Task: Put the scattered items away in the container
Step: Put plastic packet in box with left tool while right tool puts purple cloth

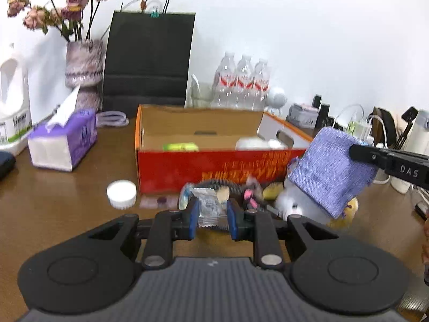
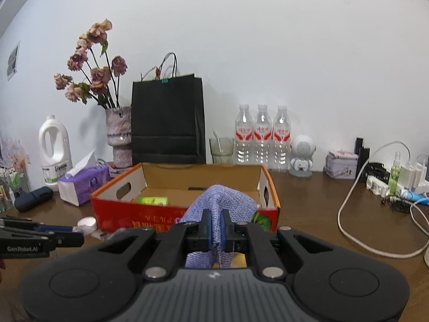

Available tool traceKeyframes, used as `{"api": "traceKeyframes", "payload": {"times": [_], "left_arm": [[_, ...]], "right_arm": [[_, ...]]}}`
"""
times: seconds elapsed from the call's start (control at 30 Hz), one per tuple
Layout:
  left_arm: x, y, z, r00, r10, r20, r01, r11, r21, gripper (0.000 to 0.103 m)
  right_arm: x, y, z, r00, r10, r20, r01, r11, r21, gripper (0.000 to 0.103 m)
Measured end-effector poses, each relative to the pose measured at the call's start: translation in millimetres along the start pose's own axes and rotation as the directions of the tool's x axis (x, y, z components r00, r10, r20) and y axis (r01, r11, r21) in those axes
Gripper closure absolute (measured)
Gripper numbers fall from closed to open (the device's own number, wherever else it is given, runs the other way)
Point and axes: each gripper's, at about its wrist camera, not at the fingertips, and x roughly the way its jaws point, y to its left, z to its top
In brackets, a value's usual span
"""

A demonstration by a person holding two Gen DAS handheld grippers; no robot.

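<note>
Clear water bottles [image 2: 262, 136], three

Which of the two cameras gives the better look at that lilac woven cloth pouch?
The left wrist view: the lilac woven cloth pouch hangs nearly whole from the right gripper, beside the red cardboard box. The right wrist view shows it bunched, partly hidden between the pads.
</note>
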Motion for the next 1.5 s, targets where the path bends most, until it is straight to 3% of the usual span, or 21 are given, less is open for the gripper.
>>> {"api": "traceKeyframes", "payload": {"times": [0.2, 0.33, 0.53, 0.73, 1.0, 1.03, 1.07, 1.1, 1.13, 1.17, 1.2, 1.5], "left_arm": [[4, -1, 45, 0.996, 0.003, 0.089, -0.005, 0.999, 0.033, 0.08], [25, 5, 85, 0.994, -0.001, 0.112, 0.002, 1.0, -0.011, 0.08], [77, 10, 136, 0.994, 0.033, 0.108, -0.031, 0.999, -0.024, 0.08], [141, 14, 152, 0.998, 0.07, -0.007, -0.07, 0.996, -0.054, 0.08], [203, 35, 123, 0.98, 0.079, -0.182, -0.101, 0.989, -0.113, 0.079], [207, 37, 120, 0.976, 0.081, -0.204, -0.105, 0.988, -0.109, 0.076], [211, 39, 118, 0.971, 0.083, -0.226, -0.109, 0.988, -0.106, 0.059], [212, 40, 116, 0.967, 0.086, -0.239, -0.114, 0.988, -0.106, 0.033], [212, 41, 115, 0.967, 0.09, -0.239, -0.118, 0.987, -0.108, 0.022], [209, 42, 114, 0.969, 0.098, -0.229, -0.126, 0.986, -0.11, 0.012], [206, 43, 115, 0.969, 0.108, -0.221, -0.135, 0.985, -0.111, 0.0], [182, 44, 122, 0.981, 0.075, -0.178, -0.096, 0.989, -0.112, 0.0]], "right_arm": [[15, -2, 42, 0.997, 0.034, 0.063, -0.034, 0.999, -0.001, 0.097], [44, 1, 80, 0.995, 0.044, 0.088, -0.045, 0.999, 0.006, 0.097], [115, 3, 120, 0.998, 0.05, 0.023, -0.051, 0.998, 0.022, 0.097], [201, 0, 110, 0.984, 0.046, -0.173, -0.035, 0.997, 0.069, 0.097], [262, -17, 70, 0.945, 0.051, -0.322, 0.007, 0.984, 0.176, 0.096], [264, -18, 67, 0.939, 0.06, -0.338, 0.002, 0.984, 0.18, 0.088], [266, -18, 66, 0.932, 0.063, -0.357, 0.003, 0.984, 0.179, 0.076], [268, -18, 65, 0.925, 0.061, -0.374, 0.006, 0.984, 0.176, 0.063], [268, -17, 64, 0.921, 0.056, -0.385, 0.012, 0.985, 0.172, 0.028], [265, -16, 64, 0.921, 0.032, -0.389, 0.032, 0.987, 0.159, 0.014], [262, -15, 64, 0.923, 0.007, -0.385, 0.05, 0.989, 0.138, 0.011], [227, -21, 67, 0.935, 0.043, -0.352, 0.012, 0.989, 0.151, 0.0]]}}
